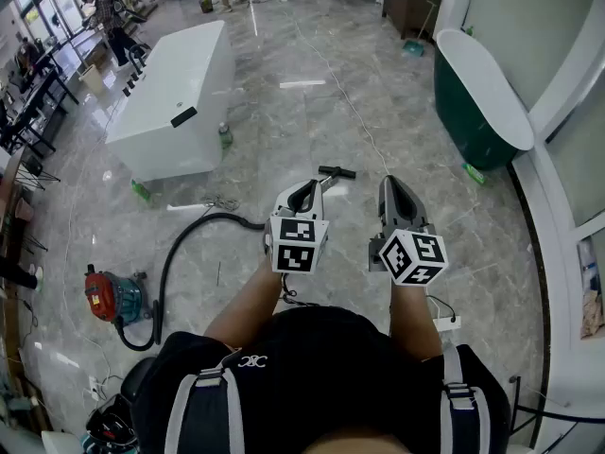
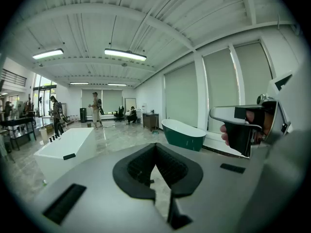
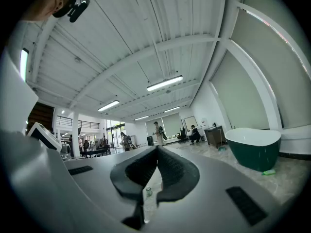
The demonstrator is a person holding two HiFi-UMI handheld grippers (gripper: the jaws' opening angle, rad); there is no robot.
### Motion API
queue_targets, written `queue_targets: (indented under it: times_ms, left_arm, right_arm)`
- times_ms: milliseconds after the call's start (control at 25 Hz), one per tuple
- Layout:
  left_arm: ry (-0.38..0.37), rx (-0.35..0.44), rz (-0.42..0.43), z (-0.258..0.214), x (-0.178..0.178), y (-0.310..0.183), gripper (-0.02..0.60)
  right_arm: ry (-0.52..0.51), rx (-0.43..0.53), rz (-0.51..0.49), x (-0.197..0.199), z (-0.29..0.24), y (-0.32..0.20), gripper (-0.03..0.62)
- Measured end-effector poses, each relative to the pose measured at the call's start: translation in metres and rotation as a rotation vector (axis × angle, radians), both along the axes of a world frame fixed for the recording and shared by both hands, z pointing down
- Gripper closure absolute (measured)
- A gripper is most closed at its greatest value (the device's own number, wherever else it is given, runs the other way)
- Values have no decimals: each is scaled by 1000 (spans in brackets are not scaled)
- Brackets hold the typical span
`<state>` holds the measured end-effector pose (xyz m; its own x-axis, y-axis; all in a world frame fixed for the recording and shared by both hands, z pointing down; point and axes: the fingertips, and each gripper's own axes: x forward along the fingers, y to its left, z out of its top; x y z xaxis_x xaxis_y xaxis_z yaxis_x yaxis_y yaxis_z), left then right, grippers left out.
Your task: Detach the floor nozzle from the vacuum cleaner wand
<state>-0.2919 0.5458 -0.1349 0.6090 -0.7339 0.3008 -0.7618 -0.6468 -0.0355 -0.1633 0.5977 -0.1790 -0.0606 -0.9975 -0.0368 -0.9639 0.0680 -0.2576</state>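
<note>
The vacuum's red and teal canister (image 1: 112,296) sits on the floor at the left, and its black hose (image 1: 180,249) curves toward the middle. The thin wand (image 1: 326,183) runs up to the black floor nozzle (image 1: 337,171), partly hidden behind my left gripper (image 1: 309,187). That gripper is shut and empty, held above the wand. My right gripper (image 1: 390,183) hangs beside it, also shut on nothing. In the left gripper view the pads (image 2: 155,149) meet, with the right gripper (image 2: 245,125) at the side. The right gripper view shows its own pads (image 3: 156,152) closed.
A white bathtub (image 1: 175,97) stands at the left back and a dark green tub (image 1: 477,97) at the right back. A green bottle (image 1: 225,135) stands by the white tub. A cable (image 1: 359,121) runs across the marble floor. People stand far off.
</note>
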Motion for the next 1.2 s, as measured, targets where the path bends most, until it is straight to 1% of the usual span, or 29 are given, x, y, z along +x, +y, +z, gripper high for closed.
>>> queue_targets:
  times_ms: [200,400,560,760,880,1040,1200]
  left_arm:
    - [-2,2,-10,2,12,4,572]
    - [-3,12,-21,-1,25,4,572]
    - [-6,17,-25,-3,45,6,572]
    - [-12,12,-37,-1,74,11,572]
    - [-13,5,-46,2,85,11,572]
    - [-22,5,-42,7,97,4,572]
    - [-20,8,-31,4,108,-18,572]
  right_arm:
    - [19,-11,11,19,0,1,580]
    - [29,-15,-1,31,2,1,580]
    - [40,-14,-7,49,2,4,580]
    - [17,-23,-12,81,8,9,580]
    - [18,-35,-23,94,14,8,580]
    - [16,-27,-21,105,16,2,580]
    - [12,-35,-5,116,17,-17,580]
